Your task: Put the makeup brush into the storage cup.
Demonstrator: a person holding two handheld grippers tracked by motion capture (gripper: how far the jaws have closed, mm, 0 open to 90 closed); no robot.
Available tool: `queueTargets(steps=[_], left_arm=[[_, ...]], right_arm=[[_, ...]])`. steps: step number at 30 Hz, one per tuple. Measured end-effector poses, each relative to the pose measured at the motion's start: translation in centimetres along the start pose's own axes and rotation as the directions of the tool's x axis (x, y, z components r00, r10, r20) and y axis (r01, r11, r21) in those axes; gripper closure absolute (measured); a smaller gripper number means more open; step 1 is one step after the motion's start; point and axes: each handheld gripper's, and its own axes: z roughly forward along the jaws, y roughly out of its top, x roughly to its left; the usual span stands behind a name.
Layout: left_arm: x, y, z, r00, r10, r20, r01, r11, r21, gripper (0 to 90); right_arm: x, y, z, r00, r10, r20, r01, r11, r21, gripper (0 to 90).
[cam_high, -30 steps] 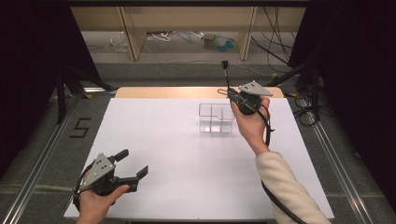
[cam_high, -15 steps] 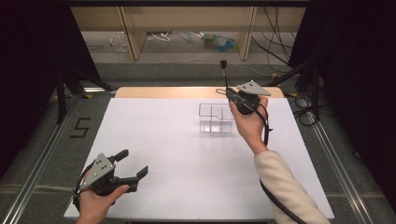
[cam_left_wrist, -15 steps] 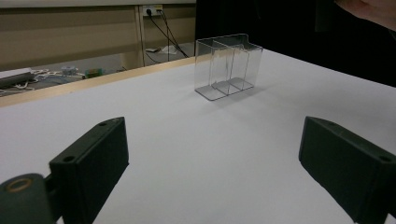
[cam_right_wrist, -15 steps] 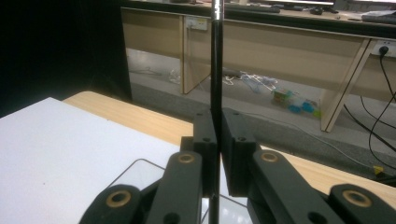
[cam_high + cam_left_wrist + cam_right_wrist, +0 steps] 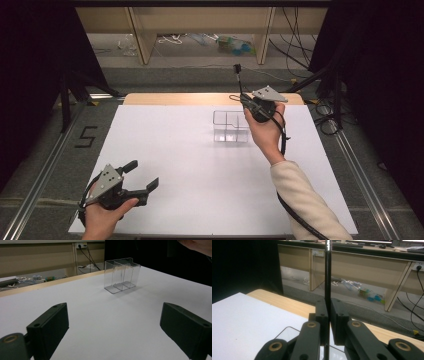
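- Nearest the table's (image 5: 200,165) near edge, by its near left corner, the left gripper (image 5: 142,177) rests in a hand (image 5: 102,220) that is cut off at the wrist by the bottom of the high view.
- Its two black jaws stand wide apart with only bare white tabletop between them; in the left gripper view both jaws are cropped by the lower edge, the right one also by the side.
- A forearm in a cream sleeve (image 5: 305,200) comes in from the bottom right; its elbow end is out of frame.
- Towards the far right part of the table, the right hand (image 5: 265,132) holds the right gripper (image 5: 242,97) raised, jaws pointing up and away.
- These jaws are closed on a thin black rod (image 5: 327,277), which stands upright between them; its top runs off the upper edge of the right gripper view, and the small dark piece at its tip in the high view is too small to make out.
- The rod's lower end passes behind the jaws and is hidden.
- A clear divided box (image 5: 122,275) stands on the table just beside the right hand, near the far edge; from above the hand covers its right end.
- Under the right gripper, a rounded clear rim shows, partly masked by the jaw links.
- Beyond the far edge, cables and small items on the floor are blurred.
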Motion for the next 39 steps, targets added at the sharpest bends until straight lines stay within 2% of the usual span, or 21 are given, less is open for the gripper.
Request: queueTargets(steps=[8,18,30,33,34,39], left_arm=[[0.00,0.00,-0.03,1.0000,0.001,-0.001,-0.001,1.0000,-0.001,8.2],[0.01,0.00,-0.04,1.0000,0.001,0.000,-0.001,1.0000,0.000,8.2],[-0.01,0.00,-0.04,1.0000,0.002,-0.001,-0.002,1.0000,0.001,8.2],[-0.02,0.00,-0.04,1.0000,0.001,0.000,-0.001,1.0000,0.001,8.2],[-0.01,0.00,-0.04,1.0000,0.002,0.000,-0.002,1.0000,0.001,8.2],[-0.03,-0.01,-0.04,1.0000,0.003,0.001,-0.003,1.0000,0.002,8.2]], right_arm=[[0.07,-0.01,0.12,1.0000,-0.008,0.002,0.008,1.000,-0.006,85.7],[-0.17,-0.15,0.18,1.0000,0.003,-0.001,-0.003,1.000,0.005,85.7],[-0.45,-0.24,0.33,0.9998,-0.008,0.016,0.008,1.000,-0.010,85.7],[-0.47,-0.25,0.30,0.9998,-0.004,0.022,0.004,1.000,0.008,85.7],[-0.49,-0.30,0.38,0.9999,-0.001,0.015,0.001,1.000,-0.005,85.7],[-0.47,-0.30,0.40,0.9999,-0.004,0.013,0.004,1.000,0.003,85.7]])
